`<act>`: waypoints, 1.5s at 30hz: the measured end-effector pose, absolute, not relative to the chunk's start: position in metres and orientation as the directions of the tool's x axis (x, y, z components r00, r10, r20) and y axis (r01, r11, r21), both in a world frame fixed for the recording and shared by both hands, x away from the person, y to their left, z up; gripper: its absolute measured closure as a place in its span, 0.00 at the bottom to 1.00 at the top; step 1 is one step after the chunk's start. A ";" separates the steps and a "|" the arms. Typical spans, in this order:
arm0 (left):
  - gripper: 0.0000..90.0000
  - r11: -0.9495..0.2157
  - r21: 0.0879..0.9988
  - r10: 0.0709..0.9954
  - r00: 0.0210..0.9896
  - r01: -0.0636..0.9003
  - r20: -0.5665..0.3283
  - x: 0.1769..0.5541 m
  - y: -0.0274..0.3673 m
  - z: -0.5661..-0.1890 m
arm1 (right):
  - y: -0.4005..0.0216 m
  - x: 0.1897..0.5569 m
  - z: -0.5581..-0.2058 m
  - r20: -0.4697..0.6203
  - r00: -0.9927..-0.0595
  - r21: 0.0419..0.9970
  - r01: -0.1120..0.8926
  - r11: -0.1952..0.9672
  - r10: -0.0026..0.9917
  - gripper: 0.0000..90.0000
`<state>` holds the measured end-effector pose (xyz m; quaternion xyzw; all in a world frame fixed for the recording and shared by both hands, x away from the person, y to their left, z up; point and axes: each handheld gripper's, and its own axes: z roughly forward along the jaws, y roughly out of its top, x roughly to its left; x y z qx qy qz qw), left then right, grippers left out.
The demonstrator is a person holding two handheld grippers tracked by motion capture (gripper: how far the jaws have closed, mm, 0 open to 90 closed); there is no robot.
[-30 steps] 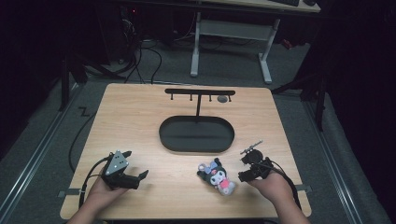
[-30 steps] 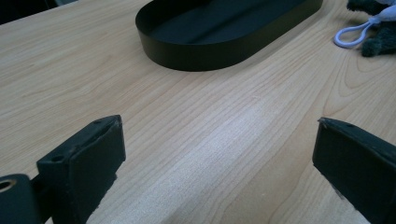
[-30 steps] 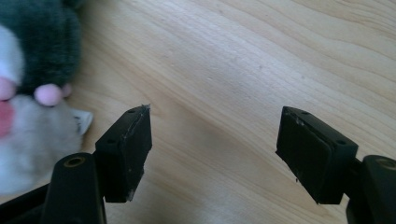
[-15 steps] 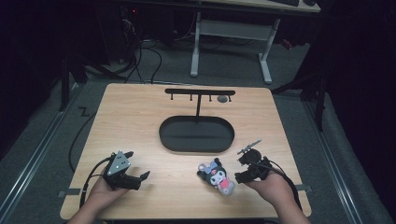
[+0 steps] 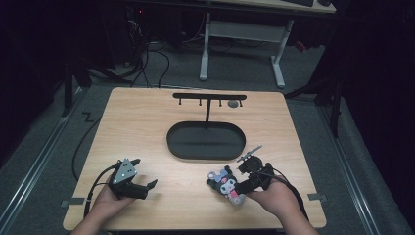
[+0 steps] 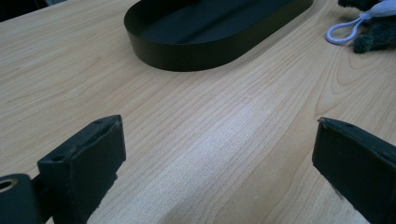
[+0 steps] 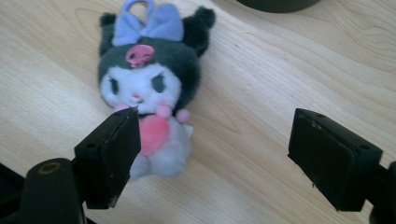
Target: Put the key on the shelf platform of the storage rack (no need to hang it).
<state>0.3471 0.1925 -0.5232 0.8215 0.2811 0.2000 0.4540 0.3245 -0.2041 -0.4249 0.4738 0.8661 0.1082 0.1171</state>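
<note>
Nothing grasped yet: both hand-held grippers, left (image 5: 145, 184) and right (image 7: 212, 156), gaping wide, plush toy (image 7: 149, 84) loose on worktop (image 5: 147, 127), tray (image 5: 205, 141) empty.

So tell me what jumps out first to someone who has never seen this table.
The eye lands on the small plush toy, dark-hooded with a lilac bow and pink front, lying on the wood near the table's front edge just ahead of the open right gripper. Next comes the black oval tray at the table's centre, with a black T-shaped hook rack rising behind it. The left gripper rests open at front left, holding nothing.
</note>
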 end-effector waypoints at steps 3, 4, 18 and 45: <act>0.04 -0.429 0.858 0.643 0.763 0.281 0.072 0.347 0.192 -0.523 | -0.197 0.323 -0.426 -0.104 -0.543 0.292 0.784 0.548 0.833 0.18; 0.04 -0.429 0.858 0.642 0.763 0.281 0.071 0.347 0.192 -0.523 | -0.193 0.321 -0.427 -0.092 -0.542 0.285 0.789 0.544 0.835 0.17; 0.04 -0.425 0.860 0.642 0.764 0.281 0.068 0.347 0.193 -0.523 | -0.180 0.316 -0.448 -0.071 -0.579 0.237 0.781 0.578 0.812 0.18; 0.04 -0.428 0.858 0.642 0.764 0.284 0.067 0.348 0.192 -0.523 | -0.176 0.312 -0.486 -0.080 -0.610 0.177 0.770 0.613 0.788 0.41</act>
